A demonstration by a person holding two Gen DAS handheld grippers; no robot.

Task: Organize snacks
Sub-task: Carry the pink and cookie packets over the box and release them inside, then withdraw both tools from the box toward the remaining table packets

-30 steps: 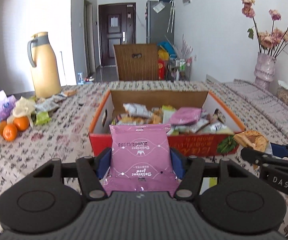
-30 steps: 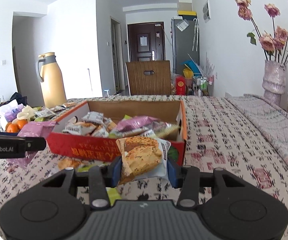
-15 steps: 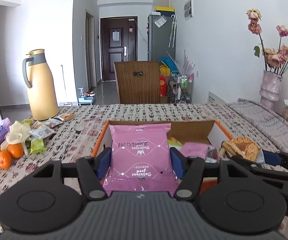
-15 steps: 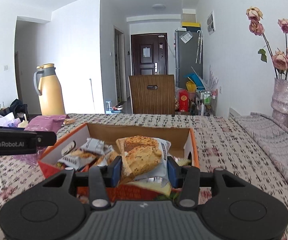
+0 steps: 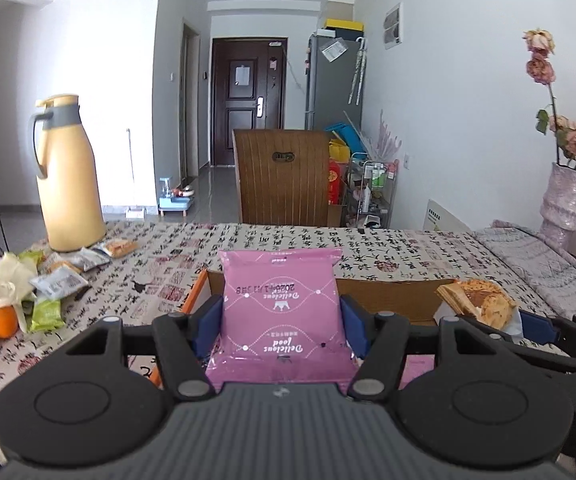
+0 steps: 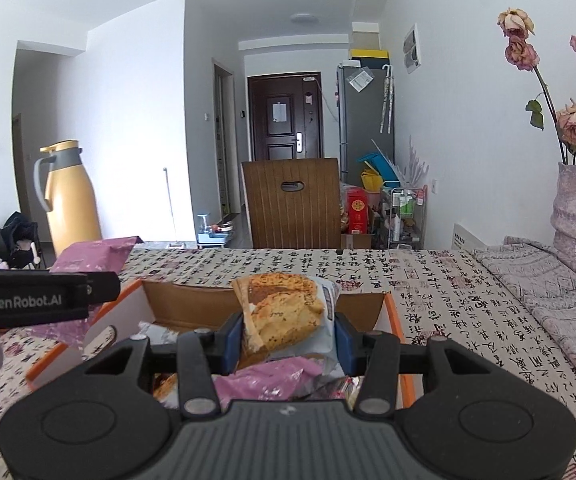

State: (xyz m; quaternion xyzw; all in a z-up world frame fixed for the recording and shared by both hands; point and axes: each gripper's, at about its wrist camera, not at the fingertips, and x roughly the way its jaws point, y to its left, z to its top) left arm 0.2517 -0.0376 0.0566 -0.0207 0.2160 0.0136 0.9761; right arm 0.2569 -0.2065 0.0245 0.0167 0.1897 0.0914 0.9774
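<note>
My left gripper [image 5: 280, 322] is shut on a pink snack packet [image 5: 282, 312] and holds it upright over the near left part of the orange cardboard box [image 5: 391, 294]. My right gripper [image 6: 286, 338] is shut on a clear packet of brown biscuits [image 6: 288, 312] and holds it over the same box [image 6: 192, 304], which holds several snack packets, one of them pink [image 6: 264, 380]. The biscuit packet also shows in the left wrist view [image 5: 477, 304], and the left gripper's pink packet shows in the right wrist view [image 6: 92, 256].
Loose snack packets [image 5: 60, 280], oranges [image 5: 0, 322] and a yellow thermos [image 5: 68, 180] lie on the table's left side. A vase with dried roses [image 5: 563, 204] stands far right. A wooden chair [image 5: 284, 180] is behind the patterned tablecloth [image 6: 447, 280].
Both grippers rose and moved forward over the box with their packets still held. The box now sits lower and closer in both views.
</note>
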